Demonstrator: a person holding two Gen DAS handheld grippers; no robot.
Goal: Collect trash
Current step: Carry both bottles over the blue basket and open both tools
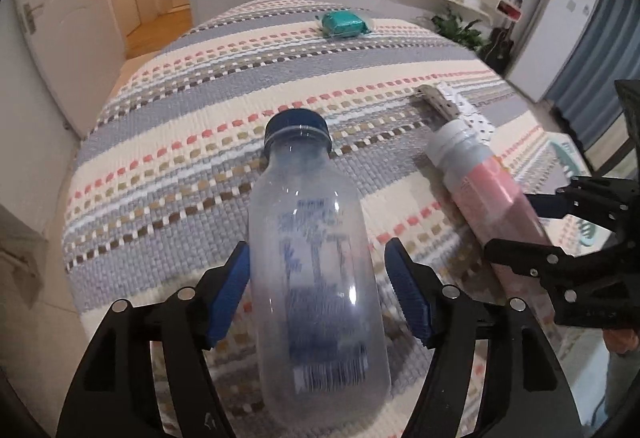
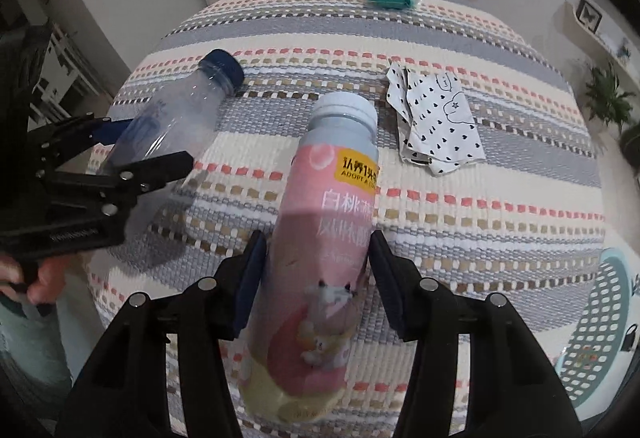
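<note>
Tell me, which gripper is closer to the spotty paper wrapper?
Right. The right gripper, around the pink bottle, sits just beside the spotty wrapper; the left gripper, around the clear bottle, is farther off.

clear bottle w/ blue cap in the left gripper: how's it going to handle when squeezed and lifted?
The clear bottle looks empty, so probably very light. Its thin see-through plastic wall may dent or flex between the left gripper pads. Its smooth round body could slip or rotate, and would likely roll if dropped onto the woven cover.

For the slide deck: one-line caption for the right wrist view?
Right tool straddles a pink bottle on the striped cloth; left tool around a clear bottle.
</note>
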